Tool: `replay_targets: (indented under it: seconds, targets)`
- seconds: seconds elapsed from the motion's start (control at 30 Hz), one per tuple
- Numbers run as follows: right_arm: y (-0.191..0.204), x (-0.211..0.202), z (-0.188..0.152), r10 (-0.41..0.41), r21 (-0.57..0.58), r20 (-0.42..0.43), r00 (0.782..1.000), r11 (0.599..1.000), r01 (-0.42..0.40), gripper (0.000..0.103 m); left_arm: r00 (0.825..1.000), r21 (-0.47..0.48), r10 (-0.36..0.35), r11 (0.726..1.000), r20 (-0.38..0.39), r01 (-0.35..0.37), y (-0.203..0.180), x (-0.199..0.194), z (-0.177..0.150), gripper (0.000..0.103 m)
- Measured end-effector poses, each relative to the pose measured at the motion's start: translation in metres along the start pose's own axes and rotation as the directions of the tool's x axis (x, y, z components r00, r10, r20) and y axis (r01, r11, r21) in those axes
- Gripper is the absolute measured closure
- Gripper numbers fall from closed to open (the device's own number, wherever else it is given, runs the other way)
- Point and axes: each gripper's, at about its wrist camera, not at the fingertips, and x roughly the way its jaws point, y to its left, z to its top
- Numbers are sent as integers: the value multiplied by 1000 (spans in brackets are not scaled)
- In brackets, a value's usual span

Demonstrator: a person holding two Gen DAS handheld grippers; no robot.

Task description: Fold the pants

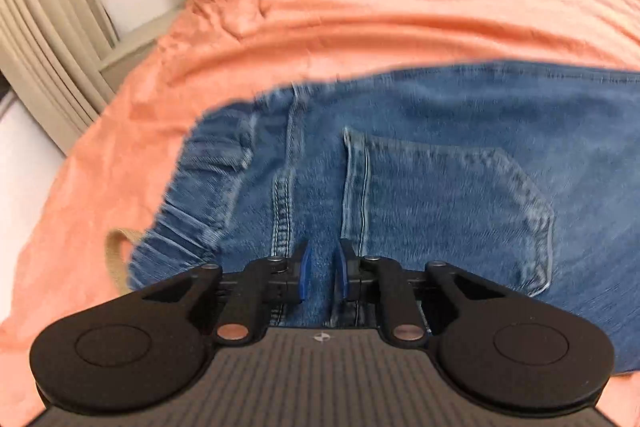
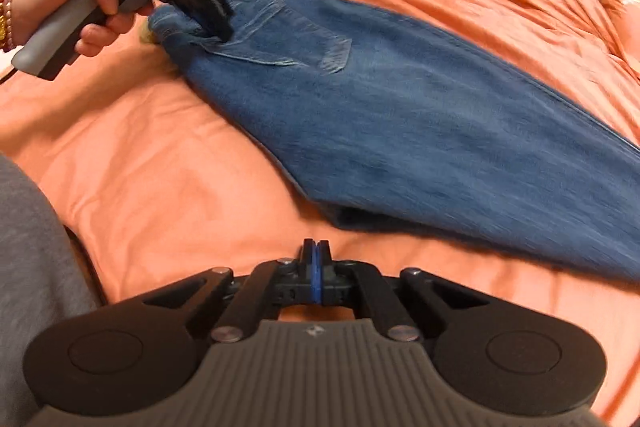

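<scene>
Pinching the waistband of my blue denim pants (image 2: pixel 400 115) with my left gripper (image 1: pixel 320 273), already halved lengthwise on the orange bedsheet (image 2: pixel 160 167); my right gripper (image 2: pixel 315 261), pressed together, holds nothing; crosswise folds remain.

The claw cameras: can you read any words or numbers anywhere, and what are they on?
No text can be read.
Sticker on top of the left claw tool: print is there, too blurred to read.
Small round mark on each claw's grey base: a symbol, not letters.
Jeans: no readable label.

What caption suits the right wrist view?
Right gripper shut over orange sheet; left gripper at jeans waistband.
</scene>
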Motion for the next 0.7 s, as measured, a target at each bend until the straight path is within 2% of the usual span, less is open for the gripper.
replay_targets:
  seconds: [0.07, 0.13, 0.17, 0.2, 0.23, 0.37, 0.47, 0.53, 0.7]
  targets:
    - [-16, -17, -2, 6, 94, 28, 1000, 996, -9, 103, 999, 13, 8, 1000, 44, -9, -4, -19, 5, 72]
    - [-38, -36, -3, -3, 186, 61, 998, 983, -9, 102, 998, 32, -5, 999, 65, 3, -9, -34, 13, 71]
    - [-52, -46, -3, -10, 229, 72, 997, 973, -7, 100, 997, 38, -18, 999, 70, 15, -14, -41, 20, 71]
    - [-67, -55, -3, -15, 275, 83, 996, 961, -9, 91, 996, 43, -39, 998, 76, 36, -17, -47, 26, 70]
    - [-84, -66, -4, -26, 322, 96, 995, 947, -6, 80, 995, 46, -62, 997, 81, 59, -22, -54, 33, 69]
    - [-161, -112, -16, -108, 523, 144, 984, 852, 17, 74, 984, 95, -149, 986, 97, 140, -53, -69, 61, 70]
    - [-229, -149, -34, -187, 669, 167, 968, 743, 28, 71, 977, 157, -180, 974, 117, 161, -88, -74, 81, 70]
    - [-276, -173, -51, -247, 766, 161, 956, 642, 36, 63, 968, 196, -223, 960, 115, 198, -114, -74, 96, 70]
    - [-383, -215, -106, -352, 909, 135, 926, 417, 26, 56, 943, 273, -320, 919, 92, 285, -184, -67, 121, 70]
